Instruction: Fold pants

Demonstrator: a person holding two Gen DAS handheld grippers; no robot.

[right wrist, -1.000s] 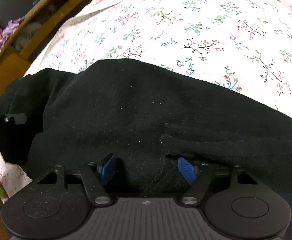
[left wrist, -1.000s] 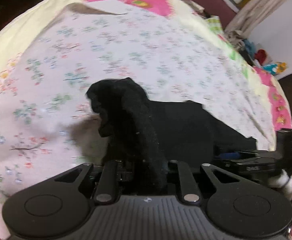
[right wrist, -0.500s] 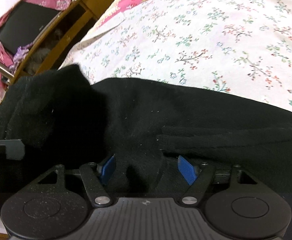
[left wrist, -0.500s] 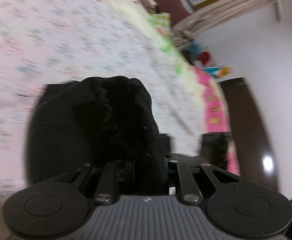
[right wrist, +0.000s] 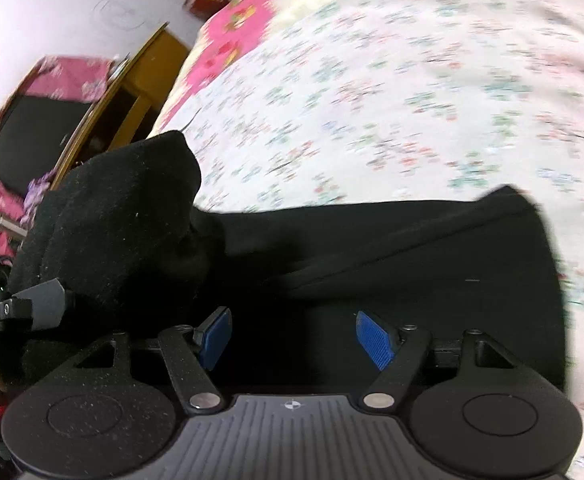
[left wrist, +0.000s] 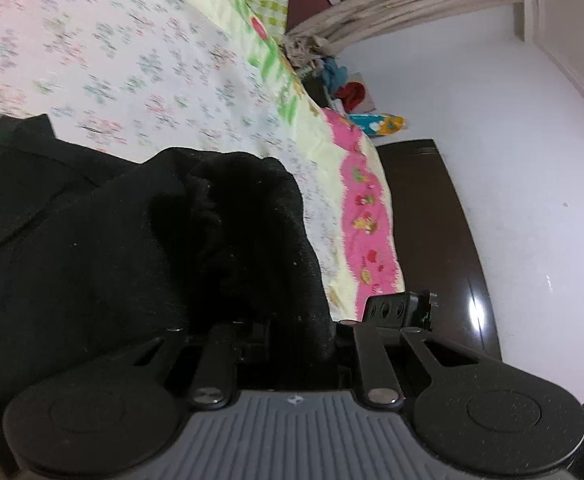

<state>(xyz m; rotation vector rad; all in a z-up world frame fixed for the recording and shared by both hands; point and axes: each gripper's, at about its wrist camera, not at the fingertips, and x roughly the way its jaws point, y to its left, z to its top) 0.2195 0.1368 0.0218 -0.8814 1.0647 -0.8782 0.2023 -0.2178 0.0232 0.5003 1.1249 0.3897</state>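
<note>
left hand-held gripper (left wrist: 288, 320): pinched a bunched fold of the black fleece pants (left wrist: 92, 248), its fingers buried in cloth | right hand-held gripper (right wrist: 296, 336): blue pads (right wrist: 374, 338) held wide with pants fabric bunched between them | pants: draped across the floral-print bedsheet (right wrist: 392, 80), one end lifted

The left gripper (left wrist: 288, 320) is closed on a bunched fold of black pants (left wrist: 140, 248) filling the lower left of the frame. A floral bedsheet (left wrist: 124, 40) spreads across the upper left; a white wall (left wrist: 512, 160) stands at right.
</note>
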